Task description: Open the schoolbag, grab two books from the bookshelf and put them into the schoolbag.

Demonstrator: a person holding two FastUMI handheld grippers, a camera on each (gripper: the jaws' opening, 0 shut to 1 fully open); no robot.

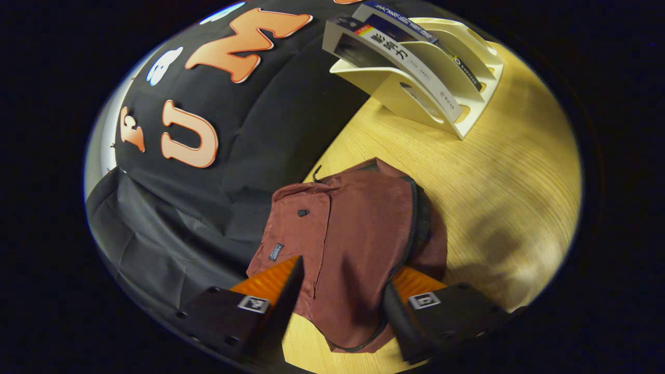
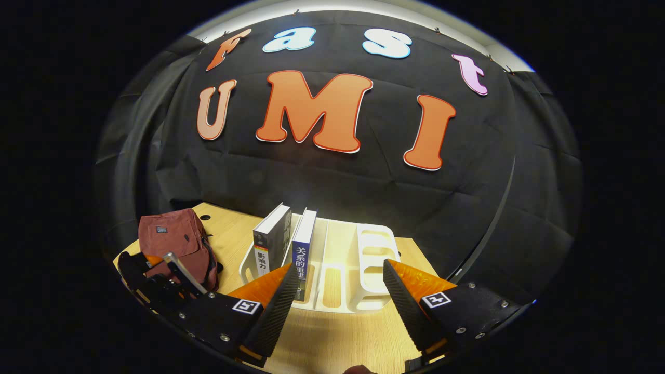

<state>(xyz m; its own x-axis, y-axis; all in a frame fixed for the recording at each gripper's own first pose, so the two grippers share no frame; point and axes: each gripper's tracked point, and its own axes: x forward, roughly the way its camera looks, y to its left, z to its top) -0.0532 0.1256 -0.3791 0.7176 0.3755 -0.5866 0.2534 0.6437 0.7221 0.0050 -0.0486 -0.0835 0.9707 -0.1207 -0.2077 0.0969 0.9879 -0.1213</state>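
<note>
The main risk sits with the schoolbag (image 1: 353,244): it lies slumped and soft on the wooden table (image 1: 499,197), its zipper (image 1: 413,218) curving down the side at about 3 o'clock of the bag, and no pull tab can be made out, so a pinch there may catch only loose cloth and drag the whole bag across the table instead of opening it. With nothing pinning the bag down, it could also slide toward the table edge at 6 o'clock. A second hazard is at the bookshelf (image 2: 374,249): the two books (image 2: 273,234) lean side by side in its left slots, touching or nearly so, and wide jaws could take both spines at once or tip the light rack over. The left gripper (image 1: 340,296) hovers above the bag, pointing down at it, its jaws apart and straddling the lower part of the cloth without clearly pressing on it. In the right gripper view, the right gripper (image 2: 337,291) is held low and level over the table, facing the rack at 12 o'clock, jaws apart and empty; the bag lies off at 9 o'clock, with the other gripper just in front of it. In the left gripper view, the rack with its books stands at 1 o'clock, well apart from the bag.
</note>
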